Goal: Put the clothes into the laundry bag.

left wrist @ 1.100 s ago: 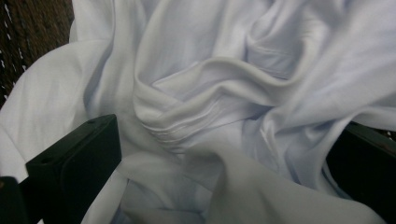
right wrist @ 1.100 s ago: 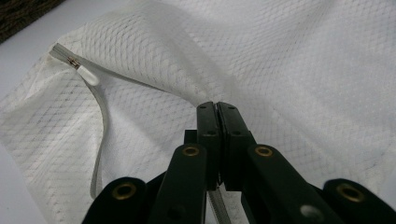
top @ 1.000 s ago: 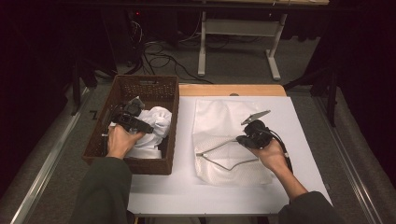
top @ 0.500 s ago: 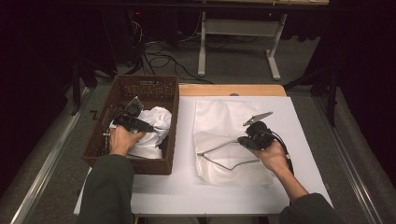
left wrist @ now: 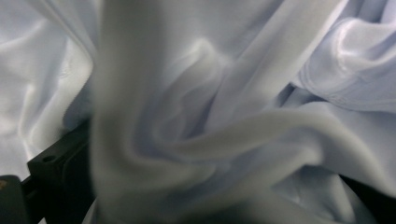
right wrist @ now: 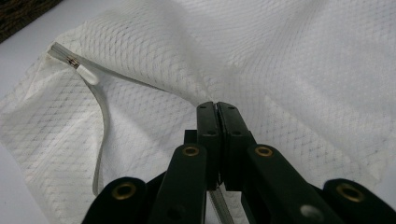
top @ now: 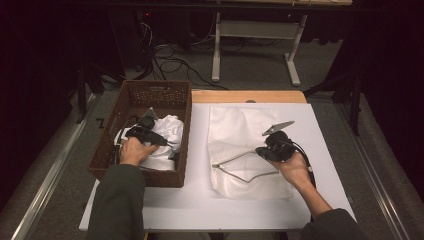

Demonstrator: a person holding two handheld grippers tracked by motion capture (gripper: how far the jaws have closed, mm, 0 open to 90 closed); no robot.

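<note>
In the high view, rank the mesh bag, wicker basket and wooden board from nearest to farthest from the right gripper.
From the right gripper:
1. Mesh bag, pinched at its zipper edge.
2. Wooden board, beyond the bag at the table's far edge.
3. Wicker basket, across on the left.

I'm seeing a white mesh bag [top: 240, 145] with a diamond-net pattern and grey zipper [right wrist: 100, 116], plain white cloth [top: 165, 135] in the dark brown woven basket [top: 155, 92], and my black gripper [right wrist: 217, 108] on a white table [top: 320, 200].
</note>
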